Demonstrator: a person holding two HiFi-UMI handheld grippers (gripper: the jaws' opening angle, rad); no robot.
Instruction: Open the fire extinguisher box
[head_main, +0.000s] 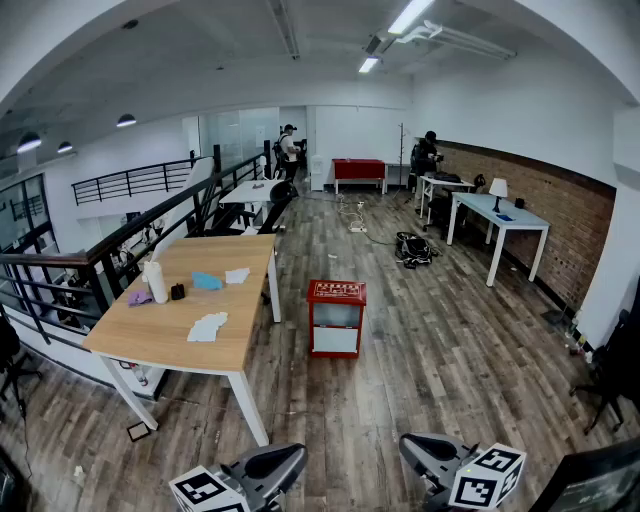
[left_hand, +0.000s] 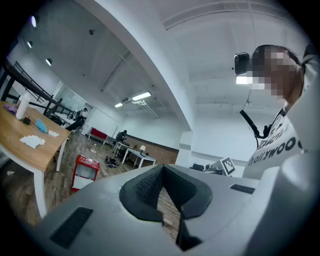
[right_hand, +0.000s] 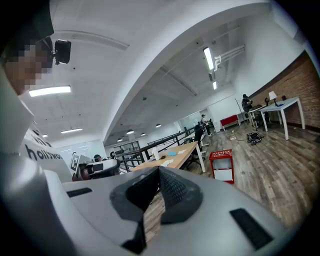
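Observation:
The red fire extinguisher box (head_main: 336, 318) stands upright on the wooden floor beside the table, its glass-fronted door shut; it also shows small in the left gripper view (left_hand: 85, 172) and the right gripper view (right_hand: 222, 166). Both grippers are far from it, low at the near edge of the head view. My left gripper (head_main: 283, 461) is shut with nothing held, its pads meeting (left_hand: 161, 170). My right gripper (head_main: 418, 452) is shut and empty too, jaws closed together (right_hand: 159, 172).
A wooden table (head_main: 240, 340) at the left carries a paper roll (head_main: 156, 282), cloths and papers. A black railing (head_main: 60, 262) runs behind it. White desks (head_main: 500, 222) stand along the brick wall at right; a dark bag (head_main: 413, 248) lies on the floor. People stand far back.

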